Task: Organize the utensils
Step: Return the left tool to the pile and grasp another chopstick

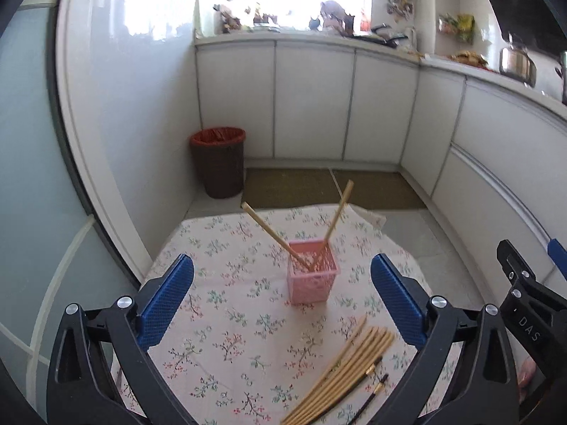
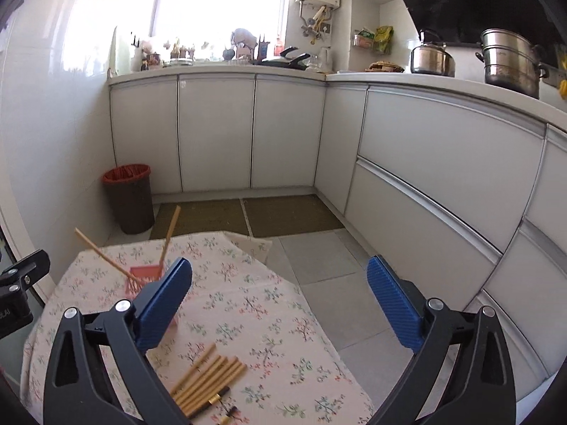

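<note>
A pink slotted basket (image 1: 312,271) stands on the floral tablecloth (image 1: 226,322) and holds two bamboo chopsticks (image 1: 274,235) that lean apart. A bundle of loose chopsticks (image 1: 349,368) lies on the cloth near the front right. My left gripper (image 1: 281,297) is open and empty, above the cloth just in front of the basket. In the right wrist view the basket (image 2: 143,278) is partly hidden behind my left finger, and the loose chopsticks (image 2: 207,377) lie low in the frame. My right gripper (image 2: 280,304) is open and empty, above the table's right edge.
A dark bin with a red liner (image 1: 219,163) stands on the floor beyond the table. White cabinets (image 2: 443,163) run along the back and right. The right gripper's body (image 1: 528,301) shows at the right of the left wrist view.
</note>
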### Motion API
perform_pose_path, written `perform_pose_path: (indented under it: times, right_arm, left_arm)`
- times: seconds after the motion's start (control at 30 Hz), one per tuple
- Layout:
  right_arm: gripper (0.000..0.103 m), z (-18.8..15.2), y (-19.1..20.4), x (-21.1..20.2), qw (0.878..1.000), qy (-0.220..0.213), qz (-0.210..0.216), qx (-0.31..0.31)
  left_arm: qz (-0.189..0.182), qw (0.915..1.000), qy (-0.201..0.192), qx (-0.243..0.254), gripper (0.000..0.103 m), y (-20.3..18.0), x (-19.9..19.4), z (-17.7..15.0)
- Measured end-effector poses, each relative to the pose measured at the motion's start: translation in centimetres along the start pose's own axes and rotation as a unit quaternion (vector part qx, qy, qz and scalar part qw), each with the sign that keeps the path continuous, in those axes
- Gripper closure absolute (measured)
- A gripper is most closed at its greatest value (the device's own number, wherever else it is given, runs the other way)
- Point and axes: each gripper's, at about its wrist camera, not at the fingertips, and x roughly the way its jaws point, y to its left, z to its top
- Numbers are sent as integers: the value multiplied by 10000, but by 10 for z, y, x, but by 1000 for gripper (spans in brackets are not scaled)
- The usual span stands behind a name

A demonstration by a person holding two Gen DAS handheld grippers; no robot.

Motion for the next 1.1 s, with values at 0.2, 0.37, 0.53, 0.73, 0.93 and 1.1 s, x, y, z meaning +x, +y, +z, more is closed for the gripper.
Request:
perform_pose_path:
  times: [0.2,0.37,0.53,0.73,0.93,1.1]
  right_arm:
    - [7,-68,-44,24,9886,1325,681,205]
    - [7,-117,-84,56,9607,2327,1200,926]
    - [7,-145,-107,72,9470,2579,1311,1398]
    - [7,-150,-120,88,9330,2758,1468,1784]
    - [7,-153,-124,95,9269,2847,1500,1932]
    - [7,-157,-129,99,9191,2934,1525,2142]
  left_arm:
    - [-755,9807,1723,525,7,-34,71,-38]
    - [-966,9553,2781,281,7,-48,136,-65]
    - [-654,9503,3023,355,8,-71,185,-72]
    - [-554,9446,3150,742,44,-107,217,-78]
    - [-203,9449,3097,1040,66,-120,239,-90]
    - [-235,9344,3397,1048,75,-117,257,-100]
